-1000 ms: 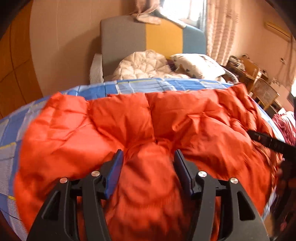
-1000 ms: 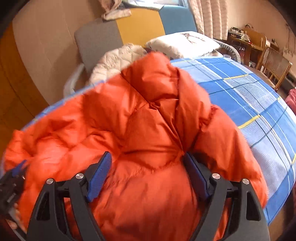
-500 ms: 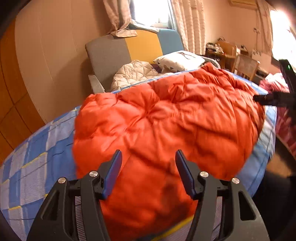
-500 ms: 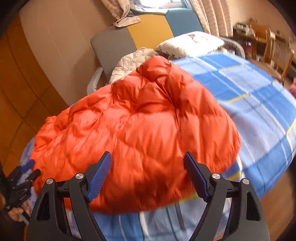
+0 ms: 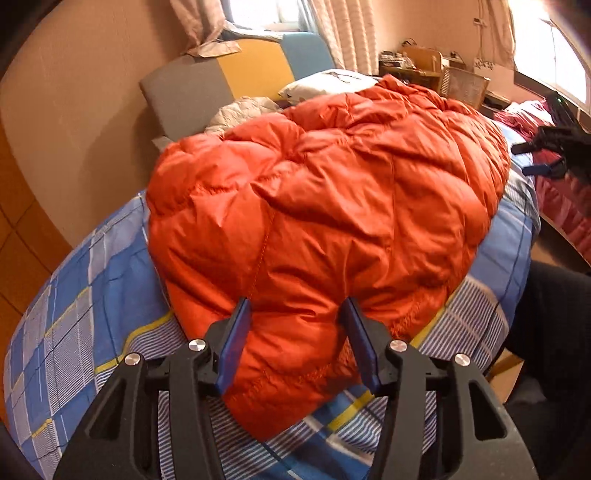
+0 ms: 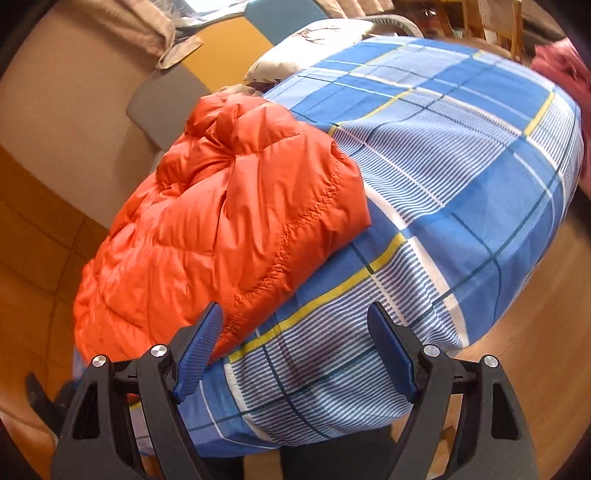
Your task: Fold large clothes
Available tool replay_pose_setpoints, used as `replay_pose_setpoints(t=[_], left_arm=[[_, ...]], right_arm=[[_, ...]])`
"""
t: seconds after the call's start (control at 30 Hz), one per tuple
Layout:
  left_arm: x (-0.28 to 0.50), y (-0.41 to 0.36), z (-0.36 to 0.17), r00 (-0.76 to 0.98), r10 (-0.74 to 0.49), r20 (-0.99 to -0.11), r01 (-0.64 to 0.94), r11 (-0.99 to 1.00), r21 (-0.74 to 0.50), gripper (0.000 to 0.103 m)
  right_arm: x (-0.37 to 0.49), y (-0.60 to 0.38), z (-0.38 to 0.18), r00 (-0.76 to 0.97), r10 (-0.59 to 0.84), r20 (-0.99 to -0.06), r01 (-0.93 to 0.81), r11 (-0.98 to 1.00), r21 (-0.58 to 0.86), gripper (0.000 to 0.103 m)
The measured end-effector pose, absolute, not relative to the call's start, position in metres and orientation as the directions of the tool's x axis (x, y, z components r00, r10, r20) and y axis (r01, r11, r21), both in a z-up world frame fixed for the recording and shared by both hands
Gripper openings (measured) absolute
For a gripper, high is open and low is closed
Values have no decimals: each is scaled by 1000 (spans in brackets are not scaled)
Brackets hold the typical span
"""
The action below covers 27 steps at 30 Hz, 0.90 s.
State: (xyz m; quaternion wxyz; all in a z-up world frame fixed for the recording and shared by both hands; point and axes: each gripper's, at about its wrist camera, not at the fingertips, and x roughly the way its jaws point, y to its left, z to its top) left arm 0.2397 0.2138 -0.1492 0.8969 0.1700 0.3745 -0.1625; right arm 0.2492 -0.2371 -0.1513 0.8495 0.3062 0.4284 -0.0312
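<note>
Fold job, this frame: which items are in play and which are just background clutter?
In play:
orange down jacket, lying on the blue plaid bedsheet
left gripper, open
right gripper, open

Background:
white pillow
cream quilted garment
colour-block headboard
red bedding

Both feeds are bright with a warm cast. I see daylight entering through the curtained window (image 5: 280,22) at top, blown out to white; a second overexposed pane (image 5: 554,62) glares at the left view's right edge. The puffy orange quilted jacket (image 5: 325,206) shows soft sheen. Fisheye bends the blue plaid bedsheet (image 6: 461,177) into a dome; corners vignette black. Far background is soft, slightly smeared.
</note>
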Motion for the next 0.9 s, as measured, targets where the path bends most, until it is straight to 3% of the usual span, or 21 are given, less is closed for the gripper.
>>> replay_pose_setpoints(t=[0.5, 0.63, 0.9], left_arm=[[249, 211, -163, 625, -187, -758, 485, 854, 189, 51], [248, 210, -163, 623, -186, -760, 492, 849, 195, 50], [245, 201, -162, 632, -159, -758, 525, 808, 269, 49]], right_arm=[[251, -261, -172, 665, 316, -677, 378, 639, 670, 80], [260, -262, -172, 667, 325, -670, 372, 635, 678, 70], [265, -260, -171, 653, 312, -691, 372, 662, 650, 70]])
